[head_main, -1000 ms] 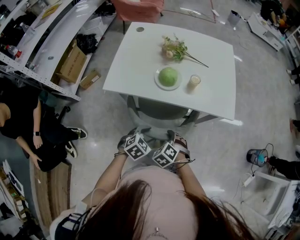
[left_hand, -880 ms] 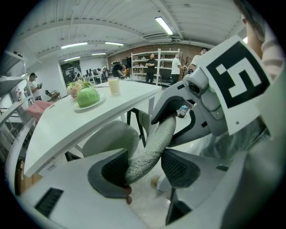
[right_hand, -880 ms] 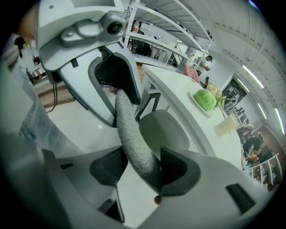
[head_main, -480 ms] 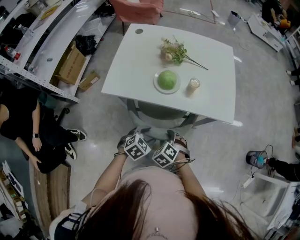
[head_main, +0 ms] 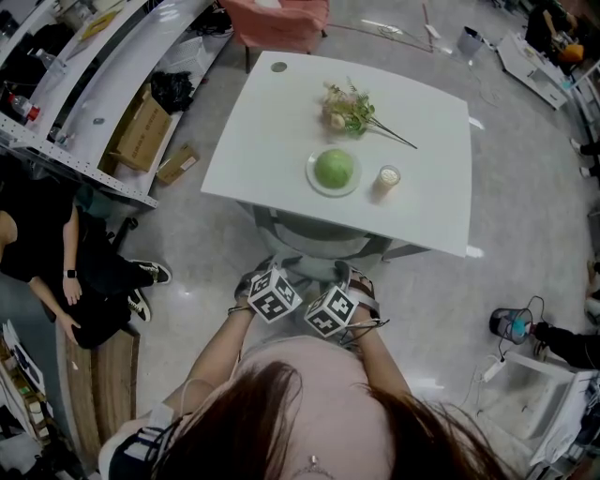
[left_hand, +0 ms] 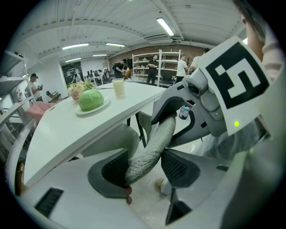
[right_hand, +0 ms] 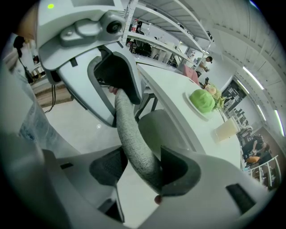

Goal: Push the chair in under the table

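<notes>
A grey chair (head_main: 309, 236) stands at the near edge of the white table (head_main: 272, 131), its seat mostly beneath the tabletop. Both grippers clamp the curved grey fabric top rail of its backrest (left_hand: 149, 150). My left gripper (left_hand: 145, 167) is shut on the rail's left part, seen from above as (head_main: 261, 274). My right gripper (right_hand: 140, 167) is shut on the rail (right_hand: 129, 138) a little to the right and appears from above as (head_main: 345, 277). The two marker cubes sit side by side close to my body.
On the table are a green ball on a plate (head_main: 334, 171), a cup (head_main: 386, 178) and a flower sprig (head_main: 349, 105). A pink chair (head_main: 277, 19) stands at the far side. Shelving, cardboard boxes (head_main: 142, 127) and a seated person (head_main: 56, 253) are left; a blue device (head_main: 511, 323) lies right.
The chair has slid a little further under the table, so less of its seat shows. Both grippers keep their hold on the backrest rail.
</notes>
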`<state>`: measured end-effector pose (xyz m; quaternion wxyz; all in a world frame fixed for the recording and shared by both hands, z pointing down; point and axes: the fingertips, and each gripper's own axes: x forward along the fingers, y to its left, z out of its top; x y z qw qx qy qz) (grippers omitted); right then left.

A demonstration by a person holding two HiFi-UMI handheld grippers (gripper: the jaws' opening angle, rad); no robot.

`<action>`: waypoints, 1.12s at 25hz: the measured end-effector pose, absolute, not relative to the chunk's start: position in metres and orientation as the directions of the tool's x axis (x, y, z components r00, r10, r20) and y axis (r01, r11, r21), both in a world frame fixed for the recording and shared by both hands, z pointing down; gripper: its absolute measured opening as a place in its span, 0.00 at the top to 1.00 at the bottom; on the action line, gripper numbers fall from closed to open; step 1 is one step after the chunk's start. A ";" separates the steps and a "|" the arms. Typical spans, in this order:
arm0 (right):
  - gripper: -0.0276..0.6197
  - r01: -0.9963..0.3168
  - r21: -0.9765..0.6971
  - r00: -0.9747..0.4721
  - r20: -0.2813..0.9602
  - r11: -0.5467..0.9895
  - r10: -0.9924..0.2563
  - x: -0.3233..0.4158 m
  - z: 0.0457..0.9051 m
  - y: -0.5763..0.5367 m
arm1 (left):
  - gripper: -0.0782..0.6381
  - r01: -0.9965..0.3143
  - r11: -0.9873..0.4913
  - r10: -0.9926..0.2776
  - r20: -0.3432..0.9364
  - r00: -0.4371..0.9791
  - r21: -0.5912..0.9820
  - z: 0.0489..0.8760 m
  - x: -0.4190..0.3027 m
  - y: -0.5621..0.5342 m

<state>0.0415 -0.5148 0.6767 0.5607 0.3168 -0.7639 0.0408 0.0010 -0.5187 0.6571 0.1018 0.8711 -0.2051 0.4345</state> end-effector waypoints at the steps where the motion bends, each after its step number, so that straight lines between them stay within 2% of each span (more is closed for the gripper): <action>1: 0.60 -0.530 0.297 -0.169 0.881 0.795 -0.441 0.042 0.677 -0.517 | 0.56 -0.447 -0.895 -0.271 0.798 0.539 -0.002 0.657 0.001 -0.521; 28: 0.60 -0.523 0.312 -0.165 0.876 0.793 -0.454 0.041 0.677 -0.536 | 0.56 -0.444 -0.896 -0.276 0.792 0.545 -0.006 0.657 0.000 -0.540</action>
